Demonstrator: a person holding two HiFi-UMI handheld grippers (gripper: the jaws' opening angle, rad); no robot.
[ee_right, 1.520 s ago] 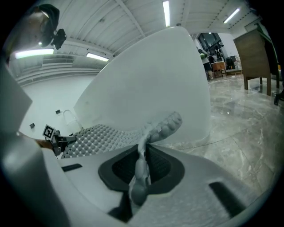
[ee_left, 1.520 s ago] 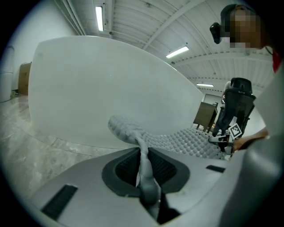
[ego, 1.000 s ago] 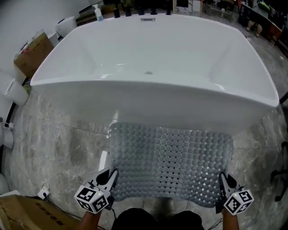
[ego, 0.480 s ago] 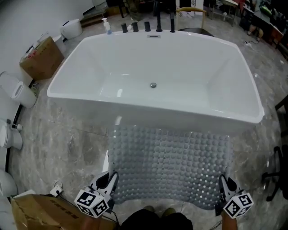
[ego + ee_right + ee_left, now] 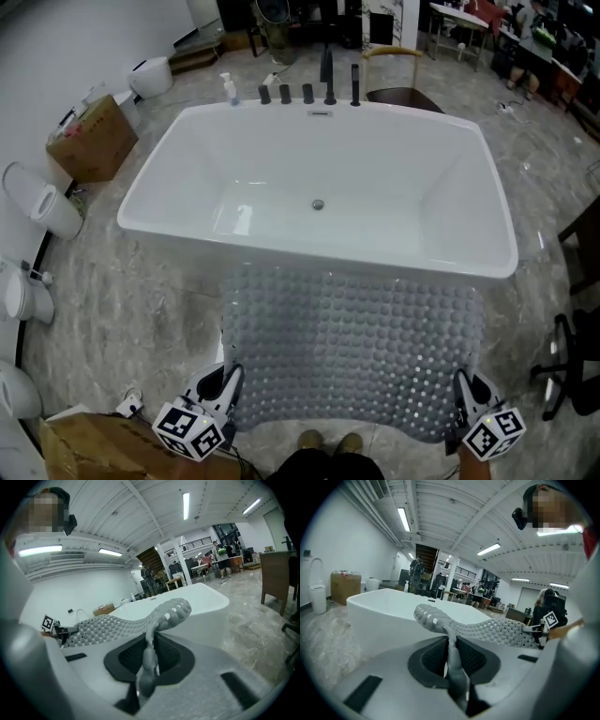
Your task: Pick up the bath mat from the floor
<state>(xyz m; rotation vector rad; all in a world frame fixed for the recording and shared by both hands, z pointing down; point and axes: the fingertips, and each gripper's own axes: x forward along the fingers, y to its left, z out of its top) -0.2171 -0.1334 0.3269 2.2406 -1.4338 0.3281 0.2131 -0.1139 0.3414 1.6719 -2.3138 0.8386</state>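
White bathtub (image 5: 394,169) on marble floor (image 5: 150,300), cardboard box (image 5: 92,139) at its left

The head view looks steeply down from high onto the bathtub (image 5: 281,169) and bath mat (image 5: 352,347), while each gripper view looks closely along that same bath mat toward the bathtub.

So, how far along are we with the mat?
Grasp done: left gripper and right gripper have their jaws shut on the mat at its near corners. In hand: the near edge is up, stretched between them. Left: the far edge by the tub; cannot tell if it has cleared the floor.
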